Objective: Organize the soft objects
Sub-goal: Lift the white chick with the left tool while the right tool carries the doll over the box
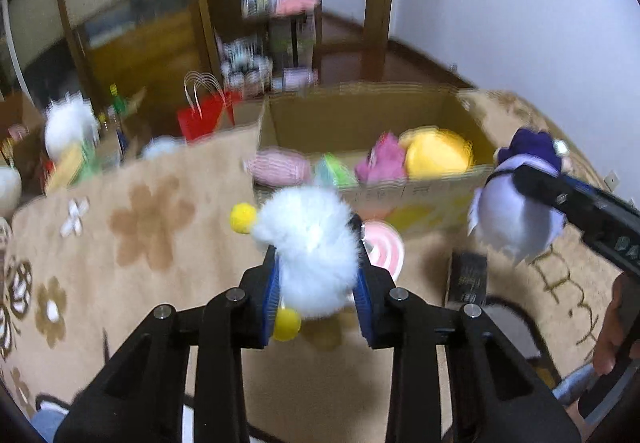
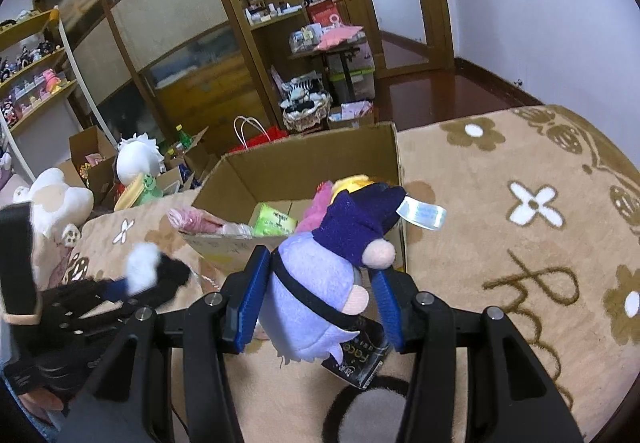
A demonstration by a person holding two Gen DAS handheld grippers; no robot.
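We carry a fluffy white plush with yellow pom-poms [image 1: 312, 255] pinched in the left gripper [image 1: 318, 295] and a lilac doll in a purple hat [image 2: 320, 283] in the right gripper [image 2: 320, 307], both near the open cardboard box [image 2: 304, 159], over which each must next be released.

cardboard box [image 2: 304, 163] open on top; toys crowd its floor.

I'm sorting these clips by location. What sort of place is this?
Probably a lived-in room at home: a flower-patterned carpet, wooden shelves crowded with small items, and a cardboard box of soft toys on the floor.
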